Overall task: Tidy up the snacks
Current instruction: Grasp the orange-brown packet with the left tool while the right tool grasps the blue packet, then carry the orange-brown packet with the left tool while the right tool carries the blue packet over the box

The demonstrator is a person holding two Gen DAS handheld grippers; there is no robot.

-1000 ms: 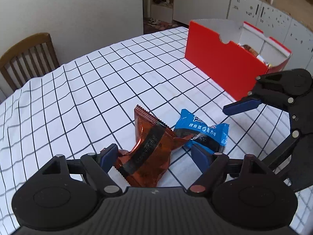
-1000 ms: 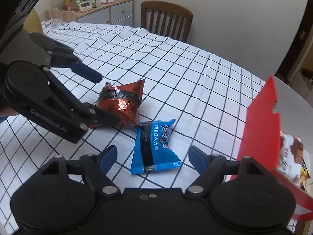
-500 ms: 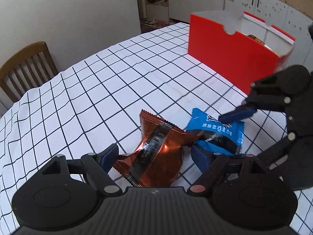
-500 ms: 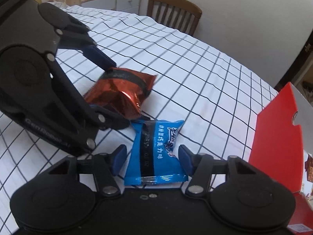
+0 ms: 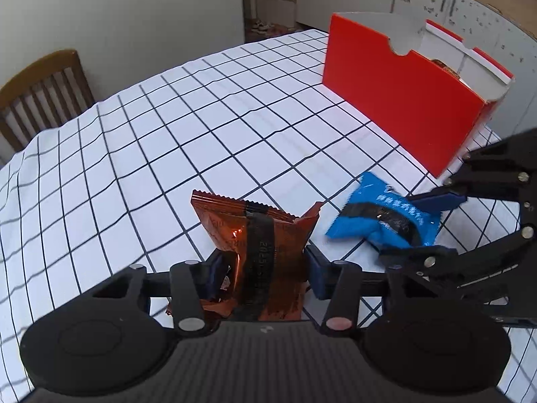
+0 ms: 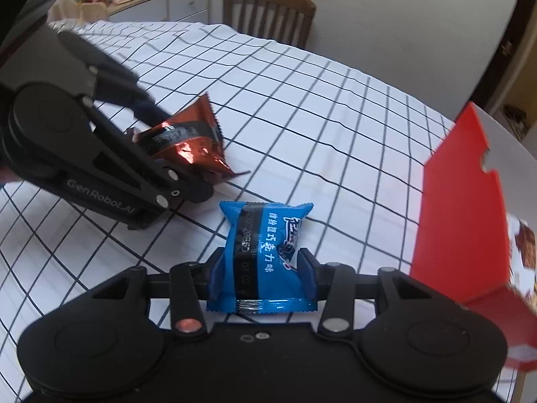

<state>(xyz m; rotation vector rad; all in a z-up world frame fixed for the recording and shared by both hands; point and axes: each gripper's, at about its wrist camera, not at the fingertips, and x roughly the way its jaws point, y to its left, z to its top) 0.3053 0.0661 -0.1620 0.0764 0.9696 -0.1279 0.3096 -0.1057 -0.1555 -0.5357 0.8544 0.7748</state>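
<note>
Near the red box (image 5: 402, 110), left gripper (image 5: 261, 268) pinches an orange packet (image 5: 258, 235), right gripper (image 6: 261, 272) a blue packet (image 6: 265, 252), seemingly ready for boxing.

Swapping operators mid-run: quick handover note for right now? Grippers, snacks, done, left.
Left gripper: shut on the crinkled orange foil snack packet, which looks lifted off the cloth.
Right gripper: shut on the blue plastic snack packet.
Open red cardboard box: stands at the far right on the black-grid white tablecloth, with some snacks already visible inside.
Done: both loose packets are gripped.
Left: carry each one over the box's red wall, release inside, probably one at a time so the grippers don't collide.
</note>
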